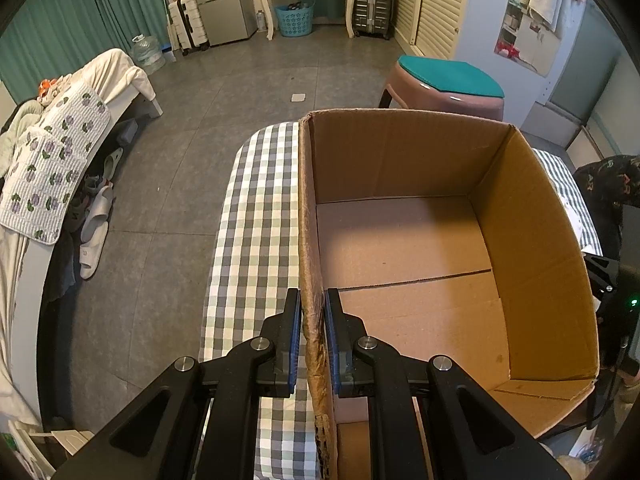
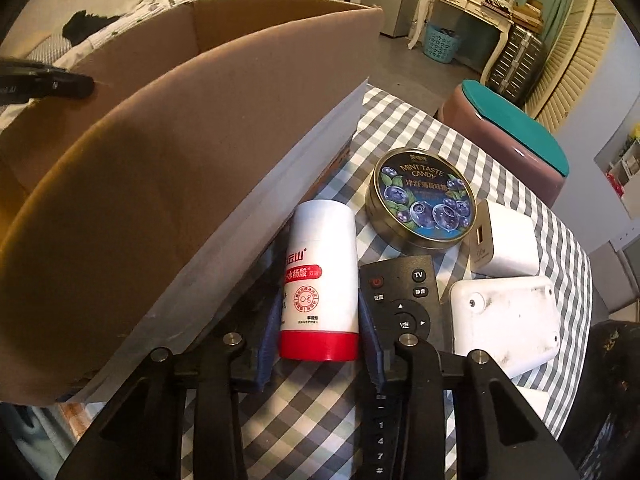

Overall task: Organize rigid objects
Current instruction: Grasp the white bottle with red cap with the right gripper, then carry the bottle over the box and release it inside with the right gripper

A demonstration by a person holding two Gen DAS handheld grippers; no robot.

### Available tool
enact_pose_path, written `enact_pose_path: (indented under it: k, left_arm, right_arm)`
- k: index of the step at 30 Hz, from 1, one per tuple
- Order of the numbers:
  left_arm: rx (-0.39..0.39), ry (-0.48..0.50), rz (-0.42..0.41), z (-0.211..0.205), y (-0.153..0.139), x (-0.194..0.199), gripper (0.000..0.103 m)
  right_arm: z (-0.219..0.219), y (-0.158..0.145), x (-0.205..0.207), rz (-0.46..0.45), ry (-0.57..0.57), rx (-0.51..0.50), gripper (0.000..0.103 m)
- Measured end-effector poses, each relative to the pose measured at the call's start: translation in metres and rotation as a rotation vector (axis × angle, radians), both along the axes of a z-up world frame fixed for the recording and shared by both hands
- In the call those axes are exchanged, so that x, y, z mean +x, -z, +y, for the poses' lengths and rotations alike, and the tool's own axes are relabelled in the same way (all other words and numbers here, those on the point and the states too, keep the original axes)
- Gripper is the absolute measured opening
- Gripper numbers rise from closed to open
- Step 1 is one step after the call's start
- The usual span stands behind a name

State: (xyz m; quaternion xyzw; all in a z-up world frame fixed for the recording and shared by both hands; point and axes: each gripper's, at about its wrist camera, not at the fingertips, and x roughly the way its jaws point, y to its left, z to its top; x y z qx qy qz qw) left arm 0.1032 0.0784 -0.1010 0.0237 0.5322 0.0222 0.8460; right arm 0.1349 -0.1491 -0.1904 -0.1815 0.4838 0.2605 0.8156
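Observation:
An open cardboard box point(image 1: 420, 240) stands on the checked tablecloth point(image 1: 256, 220) with nothing inside it. My left gripper point(image 1: 312, 300) is shut on the box's left wall, one blue pad on each side of the rim. In the right wrist view a white bottle with a red cap point(image 2: 322, 248) lies beside the box point(image 2: 160, 160). My right gripper point(image 2: 320, 300) is shut on the bottle, its pads against both sides. Right of the bottle lie a black remote point(image 2: 400, 300), a round blueberry candy tin point(image 2: 422, 200), a white charger point(image 2: 504, 240) and a flat white device point(image 2: 508, 320).
A pink stool with a teal cushion point(image 1: 444, 84) stands behind the table. A bed with a quilt point(image 1: 52, 168) runs along the left, with slippers point(image 1: 94, 236) on the floor beside it. The table edge falls away just left of the box.

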Motion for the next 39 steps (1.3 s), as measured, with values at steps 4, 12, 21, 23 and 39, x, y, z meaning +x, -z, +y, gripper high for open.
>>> enact_pose_path:
  k: [4,12,21,23,39]
  left_arm:
    - [0.017,0.009,0.003,-0.003,0.0,0.0,0.011]
    - [0.014,0.011,-0.001,-0.009,0.0,0.0,0.011]
    - [-0.013,0.014,-0.002,-0.006,-0.001,0.0,0.011]
    - [-0.017,0.012,-0.003,-0.005,-0.001,0.0,0.011]
    - [-0.051,0.022,-0.003,-0.002,-0.002,0.001,0.011]
  right_arm:
    - [-0.008,-0.012,-0.006,-0.009,0.018,0.009,0.036]
    - [-0.028,-0.054,-0.018,-0.097,0.083,0.039,0.036]
    - [-0.03,-0.138,-0.021,-0.264,0.115,0.086,0.036]
    - [-0.027,-0.156,-0.019,-0.298,0.109,0.106,0.036]
    - [0.104,-0.125,0.019,-0.18,-0.047,0.164,0.036]
